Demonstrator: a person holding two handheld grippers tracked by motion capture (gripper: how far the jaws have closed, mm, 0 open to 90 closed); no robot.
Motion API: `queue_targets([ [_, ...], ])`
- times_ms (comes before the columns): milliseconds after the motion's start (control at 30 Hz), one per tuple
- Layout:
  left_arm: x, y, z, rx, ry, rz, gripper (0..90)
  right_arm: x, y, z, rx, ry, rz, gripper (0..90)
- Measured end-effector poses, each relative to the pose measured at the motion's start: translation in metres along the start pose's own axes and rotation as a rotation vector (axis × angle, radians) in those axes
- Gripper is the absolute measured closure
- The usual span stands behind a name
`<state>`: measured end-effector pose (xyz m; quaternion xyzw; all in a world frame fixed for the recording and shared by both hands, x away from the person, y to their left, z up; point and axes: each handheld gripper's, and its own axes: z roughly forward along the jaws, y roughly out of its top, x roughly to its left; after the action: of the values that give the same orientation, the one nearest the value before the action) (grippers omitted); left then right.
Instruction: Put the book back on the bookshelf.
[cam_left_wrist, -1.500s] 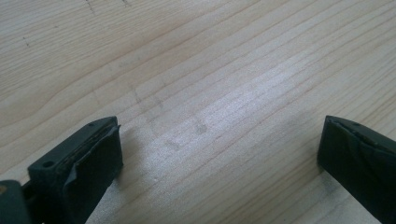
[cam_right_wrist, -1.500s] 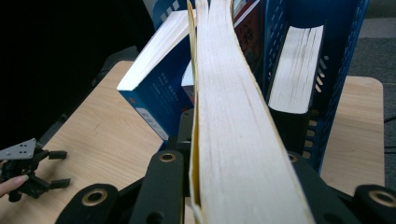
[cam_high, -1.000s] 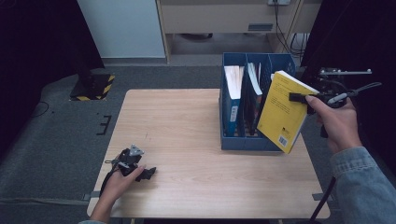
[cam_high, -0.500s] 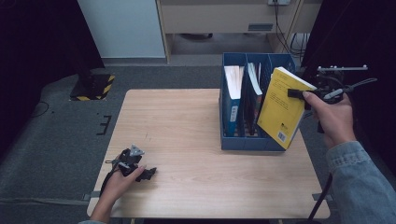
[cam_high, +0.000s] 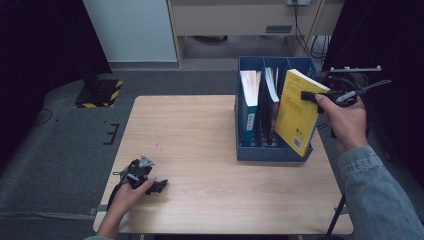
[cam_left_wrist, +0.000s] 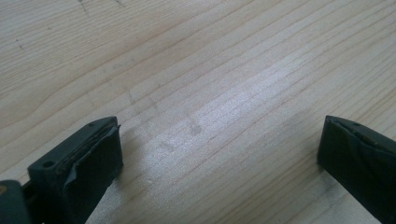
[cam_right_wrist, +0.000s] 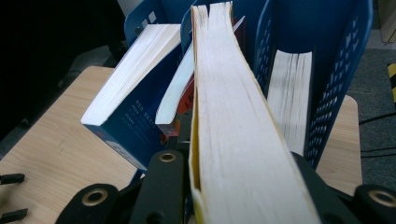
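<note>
Two grippers were at work over one wooden table (cam_high: 200, 130). Nearest, at about 7 o'clock on the table in the high view, the left gripper (cam_high: 159, 186) lay low on the tabletop under the left hand (cam_high: 127, 195), close to the near edge. Left gripper view: jaws stood wide apart, bare wood grain between them, nothing held.

Farther off, at about 3 o'clock, the right hand (cam_high: 345, 120) in a denim sleeve (cam_high: 385, 200) carried the right gripper (cam_high: 309, 95). Its jaws were clamped on the yellow book (cam_high: 296, 112) near the book's upper edge. Right gripper view: the book's (cam_right_wrist: 233, 116) page block ran straight out between the two black jaws, pressed from both sides.

Book hung tilted, top leaning toward 3 o'clock, lower corner down at the near right corner of the blue file rack (cam_high: 272, 152). Whether it touched the rack's front, could not tell.

Rack stood at 2 to 3 o'clock on the table, right of centre. Three upright compartments. Left one held a blue-covered book (cam_high: 248, 100); middle one a thinner book (cam_high: 271, 85), leaning. Right gripper view showed another page block (cam_right_wrist: 290, 98) inside the perforated blue wall at 2 o'clock.

Beyond the table, grey floor (cam_high: 150, 80) at 12 o'clock.
</note>
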<state>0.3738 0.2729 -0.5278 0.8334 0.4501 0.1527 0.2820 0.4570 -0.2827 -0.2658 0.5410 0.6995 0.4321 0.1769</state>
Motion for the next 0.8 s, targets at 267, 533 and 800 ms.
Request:
queue_targets([
  [267, -0.001, 0.0, 0.0, -0.003, -0.001, -0.006, 0.0, 0.01, 0.007, 0.016, 0.015, -0.026, -0.018, 74.3],
  [533, -0.001, 0.001, 0.001, -0.001, -0.004, -0.003, 0.0, 0.017, 0.015, 0.028, -0.004, -0.057, -0.035, 74.2],
  [800, -0.001, 0.001, 0.001, -0.007, -0.001, 0.001, 0.0, 0.018, 0.015, 0.044, -0.03, -0.091, -0.008, 74.2],
])
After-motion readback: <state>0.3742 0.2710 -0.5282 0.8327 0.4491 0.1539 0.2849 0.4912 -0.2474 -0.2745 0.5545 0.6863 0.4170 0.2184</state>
